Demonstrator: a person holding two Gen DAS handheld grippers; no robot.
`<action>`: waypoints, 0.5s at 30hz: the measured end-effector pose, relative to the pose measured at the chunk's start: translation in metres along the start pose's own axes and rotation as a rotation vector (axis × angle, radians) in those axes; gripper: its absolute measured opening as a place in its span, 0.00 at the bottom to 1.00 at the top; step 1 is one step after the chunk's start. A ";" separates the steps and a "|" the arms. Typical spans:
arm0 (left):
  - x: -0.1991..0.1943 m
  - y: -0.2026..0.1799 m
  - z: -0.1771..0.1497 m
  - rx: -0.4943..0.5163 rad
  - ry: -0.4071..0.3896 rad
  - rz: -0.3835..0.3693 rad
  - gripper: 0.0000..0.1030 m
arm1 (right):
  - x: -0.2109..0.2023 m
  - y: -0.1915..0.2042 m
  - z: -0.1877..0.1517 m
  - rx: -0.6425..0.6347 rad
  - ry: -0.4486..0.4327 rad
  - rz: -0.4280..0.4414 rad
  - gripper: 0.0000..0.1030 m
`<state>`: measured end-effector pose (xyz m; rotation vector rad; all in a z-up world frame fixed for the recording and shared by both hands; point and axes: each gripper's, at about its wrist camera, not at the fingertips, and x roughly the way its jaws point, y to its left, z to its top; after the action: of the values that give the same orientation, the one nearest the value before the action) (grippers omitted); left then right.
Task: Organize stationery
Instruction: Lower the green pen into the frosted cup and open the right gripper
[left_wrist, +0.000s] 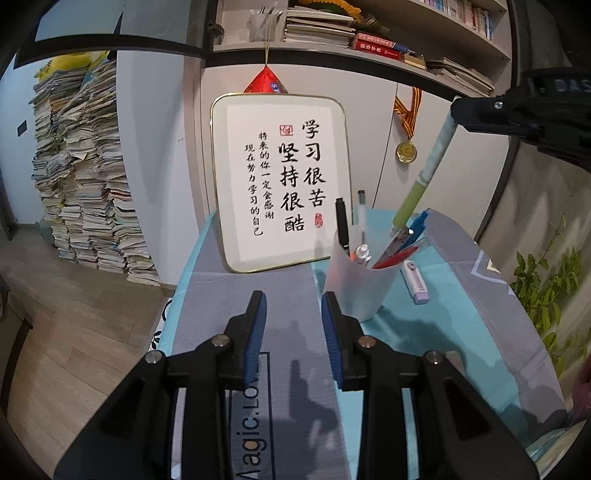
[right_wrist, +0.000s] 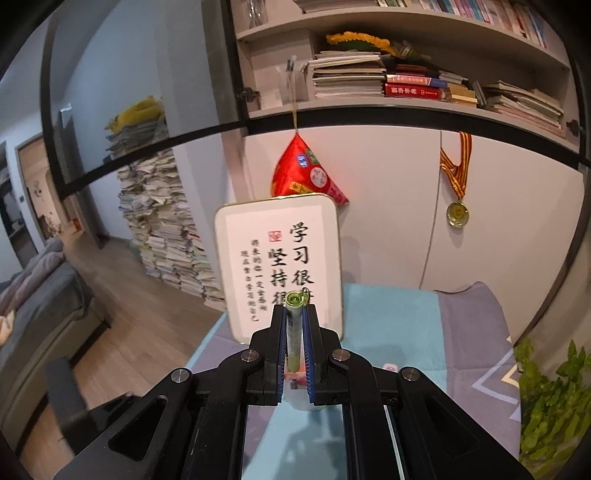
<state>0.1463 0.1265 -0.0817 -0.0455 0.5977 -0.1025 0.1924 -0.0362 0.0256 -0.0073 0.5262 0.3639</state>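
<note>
Black arms of the left gripper (left_wrist: 293, 310) are filling the bottom of the left wrist view, angling down over a table (left_wrist: 288, 291) covered in a grey and turquoise cloth. Its blue-padded fingers (left_wrist: 256, 332) are standing a little apart with nothing between them; only bare cloth is showing in the gap. Just past the right fingertip a frosted pen cup (left_wrist: 360, 286) is standing upright, already holding a black pen (left_wrist: 341, 225), a clear pen, scissors and red and blue pens. Whether the right finger is touching the cup's wall, I cannot tell. Beyond the cup and to the right of the fingers, a small white and lilac eraser (left_wrist: 414, 282) is lying flat on the cloth.

Coming in from the upper right of that view, the right gripper (left_wrist: 460, 110) is hanging above the cup, its fingers pressed tight on the upper end of a green pen (left_wrist: 424, 177). That pen is slanting down and to the left, its tip sitting just over the cup's far rim beside the scissors.

Seen from the right wrist camera, the right gripper (right_wrist: 294, 314) is pinching the green pen (right_wrist: 294, 332) lengthways between its pads.

Ahead of both grippers a framed calligraphy board (left_wrist: 280, 181) is leaning at the table's back edge. Left of the left fingers the table edge is dropping to open wood floor; to the right, cloth is lying free as far as a green plant (left_wrist: 546, 291).
</note>
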 end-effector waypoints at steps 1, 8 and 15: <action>0.002 0.001 0.000 -0.001 0.003 -0.002 0.28 | 0.005 -0.001 0.000 0.000 0.003 -0.009 0.09; 0.010 0.000 -0.003 0.010 0.018 -0.011 0.28 | 0.030 -0.009 0.002 0.023 0.032 -0.013 0.09; 0.013 -0.002 -0.005 0.018 0.028 -0.012 0.28 | 0.053 -0.011 0.003 -0.003 0.049 -0.087 0.09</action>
<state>0.1544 0.1228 -0.0928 -0.0303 0.6240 -0.1201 0.2398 -0.0287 0.0012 -0.0417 0.5715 0.2797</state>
